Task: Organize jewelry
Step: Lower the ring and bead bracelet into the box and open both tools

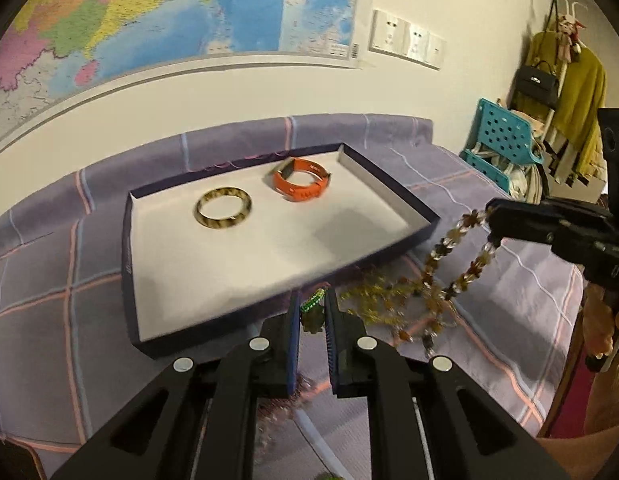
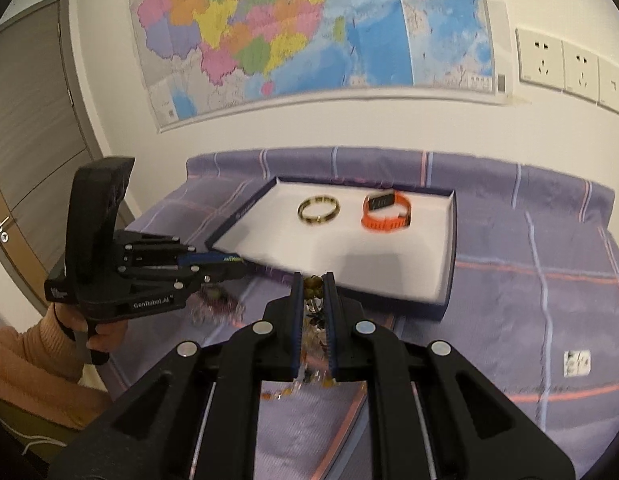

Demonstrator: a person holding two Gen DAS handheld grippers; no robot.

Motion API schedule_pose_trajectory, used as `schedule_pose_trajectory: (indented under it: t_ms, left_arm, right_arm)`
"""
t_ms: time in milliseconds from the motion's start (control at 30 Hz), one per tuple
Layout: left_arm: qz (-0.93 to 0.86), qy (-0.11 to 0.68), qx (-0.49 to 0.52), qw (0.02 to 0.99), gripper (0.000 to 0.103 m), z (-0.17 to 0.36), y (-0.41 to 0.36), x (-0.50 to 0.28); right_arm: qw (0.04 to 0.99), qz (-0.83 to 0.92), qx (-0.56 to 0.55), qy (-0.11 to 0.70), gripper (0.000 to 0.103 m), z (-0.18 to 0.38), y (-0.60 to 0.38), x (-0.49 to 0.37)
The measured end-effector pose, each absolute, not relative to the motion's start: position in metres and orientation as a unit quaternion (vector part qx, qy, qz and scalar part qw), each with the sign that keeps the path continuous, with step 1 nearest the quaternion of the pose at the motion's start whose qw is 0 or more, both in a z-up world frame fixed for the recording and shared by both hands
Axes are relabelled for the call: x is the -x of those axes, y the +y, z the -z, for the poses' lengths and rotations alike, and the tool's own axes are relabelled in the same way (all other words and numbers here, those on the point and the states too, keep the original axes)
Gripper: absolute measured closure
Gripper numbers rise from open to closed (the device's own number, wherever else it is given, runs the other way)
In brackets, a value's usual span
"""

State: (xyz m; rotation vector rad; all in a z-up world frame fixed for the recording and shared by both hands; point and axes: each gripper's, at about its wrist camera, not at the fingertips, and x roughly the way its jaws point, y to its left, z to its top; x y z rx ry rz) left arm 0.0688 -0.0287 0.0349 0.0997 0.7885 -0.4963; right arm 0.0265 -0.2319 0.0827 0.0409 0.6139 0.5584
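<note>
Right hand-held gripper clamped on bead necklace | left hand-held gripper pinching green charm | tray just ahead, nearer left

Beaded strand held over a plaid-covered surface, tray beyond

The right gripper is seen closed on a beaded necklace, whose beads hang blurred below the fingers. The left gripper, held at the left, is closed on something small and green. Beyond them a white-lined tray is set on the purple plaid cloth, with a tortoiseshell bangle and an orange watch band lying apart inside it.
</note>
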Motion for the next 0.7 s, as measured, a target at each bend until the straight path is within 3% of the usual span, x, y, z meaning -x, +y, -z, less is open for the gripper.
schedule_pose_trajectory:
  t_ms: [700]
  left_arm:
    - [0.203,0.377,-0.048,0.902,0.093,-0.044,-0.024,-0.118]
  right_arm:
    - [0.916,-0.257,-0.054,0.304,0.093,-0.088,-0.219,-0.110]
